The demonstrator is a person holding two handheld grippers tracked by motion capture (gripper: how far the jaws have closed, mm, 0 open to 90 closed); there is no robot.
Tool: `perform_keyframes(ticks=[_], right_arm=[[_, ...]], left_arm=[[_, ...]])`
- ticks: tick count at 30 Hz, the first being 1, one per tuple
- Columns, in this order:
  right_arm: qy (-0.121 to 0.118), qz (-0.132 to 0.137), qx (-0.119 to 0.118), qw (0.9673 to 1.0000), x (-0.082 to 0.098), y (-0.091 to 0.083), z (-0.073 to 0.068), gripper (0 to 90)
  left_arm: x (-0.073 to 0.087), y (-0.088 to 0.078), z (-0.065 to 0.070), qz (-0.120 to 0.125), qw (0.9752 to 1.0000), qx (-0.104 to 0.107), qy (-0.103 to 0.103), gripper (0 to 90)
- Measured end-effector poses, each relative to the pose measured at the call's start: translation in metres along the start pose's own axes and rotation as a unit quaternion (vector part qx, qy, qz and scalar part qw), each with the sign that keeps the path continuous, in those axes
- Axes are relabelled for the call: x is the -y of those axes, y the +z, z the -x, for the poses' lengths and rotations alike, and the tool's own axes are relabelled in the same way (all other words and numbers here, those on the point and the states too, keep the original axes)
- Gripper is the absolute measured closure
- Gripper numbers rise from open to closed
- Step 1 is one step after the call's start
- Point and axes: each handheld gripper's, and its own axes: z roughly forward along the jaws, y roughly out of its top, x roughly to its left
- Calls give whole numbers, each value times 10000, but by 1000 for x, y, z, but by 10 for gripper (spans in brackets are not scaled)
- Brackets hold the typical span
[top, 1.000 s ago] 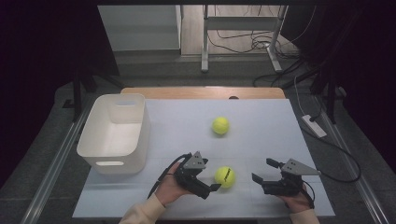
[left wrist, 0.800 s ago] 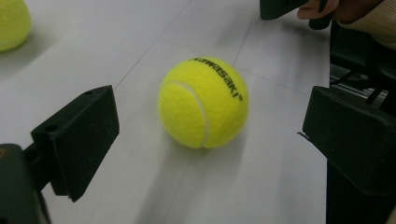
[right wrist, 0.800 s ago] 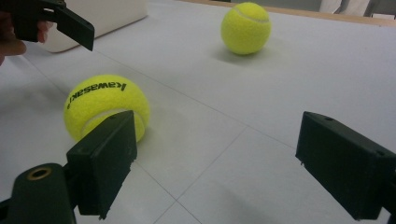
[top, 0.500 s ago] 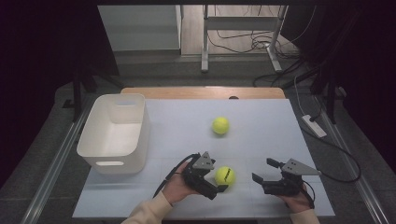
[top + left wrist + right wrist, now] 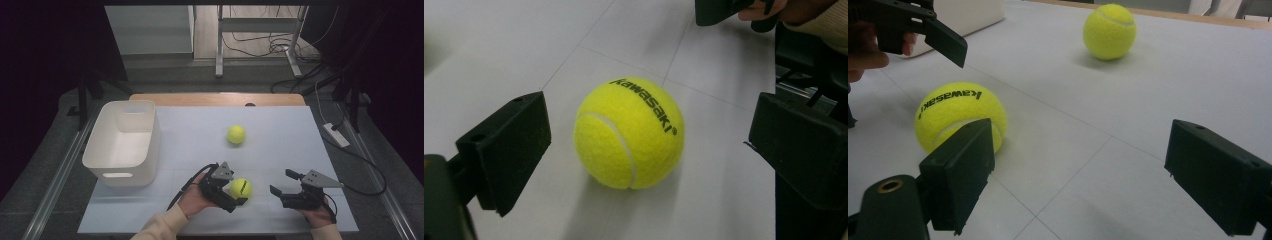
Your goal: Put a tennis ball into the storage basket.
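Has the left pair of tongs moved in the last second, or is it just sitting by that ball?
Yes. Judged against the white bin, the left tongs have slid rightward, and their open jaws now straddle the near tennis ball.

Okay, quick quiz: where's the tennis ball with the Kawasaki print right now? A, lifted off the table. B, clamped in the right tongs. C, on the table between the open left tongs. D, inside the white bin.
C: the Kawasaki tennis ball rests on the table between the left tongs, with gaps on both sides.
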Motion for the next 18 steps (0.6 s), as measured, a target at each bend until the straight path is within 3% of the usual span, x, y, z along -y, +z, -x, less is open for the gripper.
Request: perform_keyframes(ticks=[18], right_arm=[[-16,-7,9,10000,0,0,1,124]], left_arm=[[-2,24,-6,-333,9994,13,-46,39]])
